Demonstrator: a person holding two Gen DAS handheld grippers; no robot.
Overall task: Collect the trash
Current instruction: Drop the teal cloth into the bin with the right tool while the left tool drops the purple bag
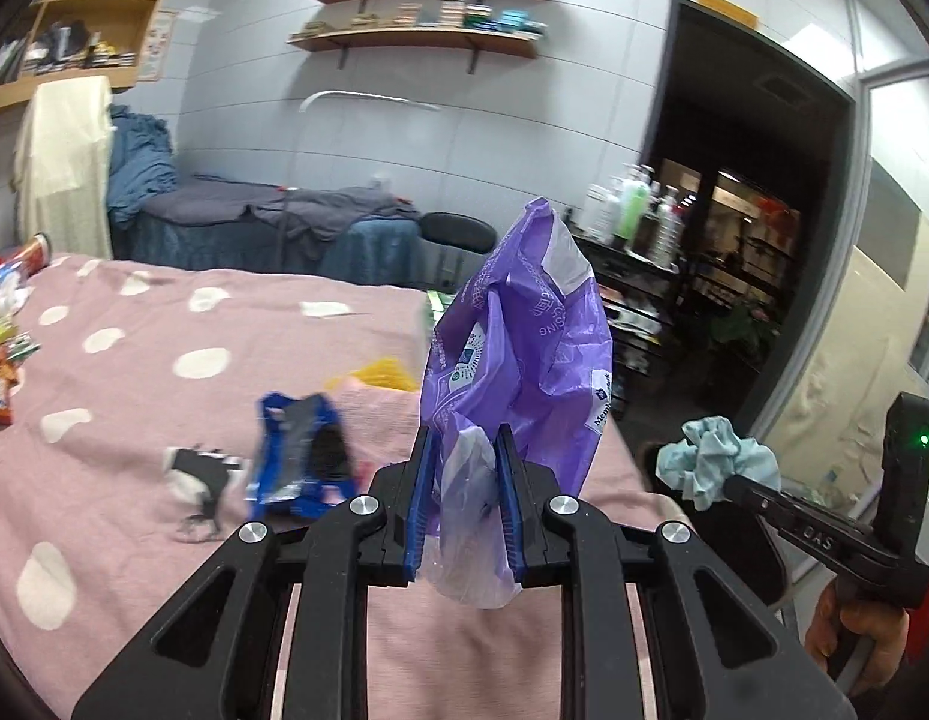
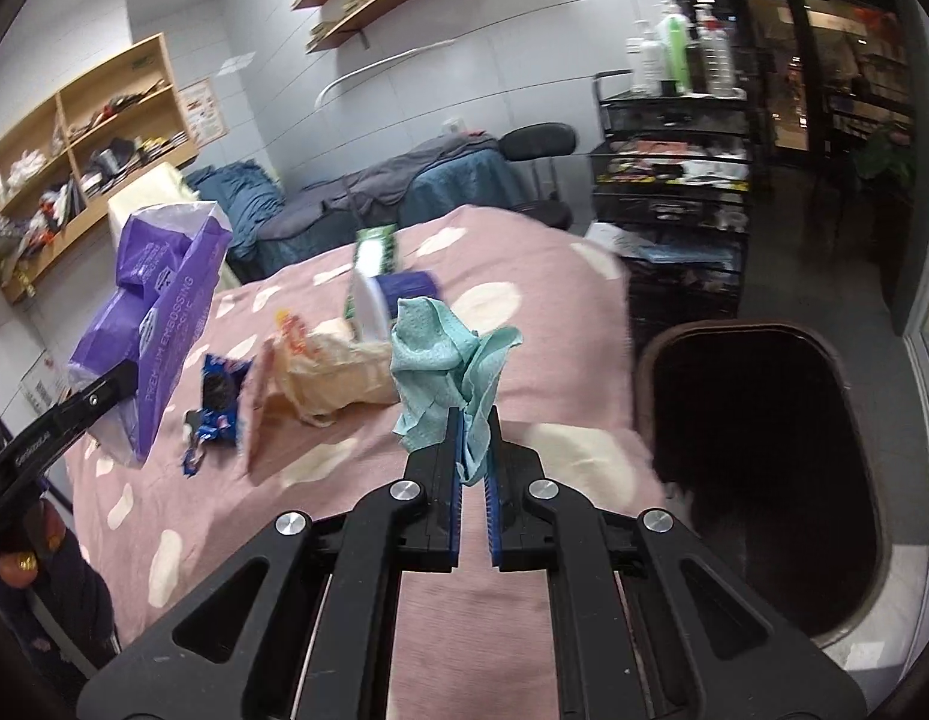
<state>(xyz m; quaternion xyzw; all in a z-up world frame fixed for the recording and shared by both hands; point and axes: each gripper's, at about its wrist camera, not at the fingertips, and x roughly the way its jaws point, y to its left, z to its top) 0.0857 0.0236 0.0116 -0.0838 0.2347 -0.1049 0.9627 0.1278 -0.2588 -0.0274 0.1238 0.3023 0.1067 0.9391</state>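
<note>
The left tool [image 1: 464, 450] is clamped on a crumpled purple plastic bag [image 1: 518, 354], its pads set narrowly apart with the film bunched between them. The right tool [image 2: 471, 420] is clenched almost fully on a pale green cloth wipe [image 2: 446, 354] (raised above the bed). Beyond, a blue wrapper [image 2: 215, 405] and a beige bag [image 2: 326, 378] lie on the pink spotted bed [image 2: 524, 276]. A dark bin [image 2: 764, 456] stands just beside it.

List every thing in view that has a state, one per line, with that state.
left gripper: jaws shut on the purple plastic bag
purple plastic bag: crumpled, held upright above the bed
right gripper: jaws shut on the teal cloth
teal cloth: bunched, lifted off the bed
trash bin: open, beside the bed
blue wrapper: torn open, lying on the bed
pink bedspread: littered with wrappers
</note>
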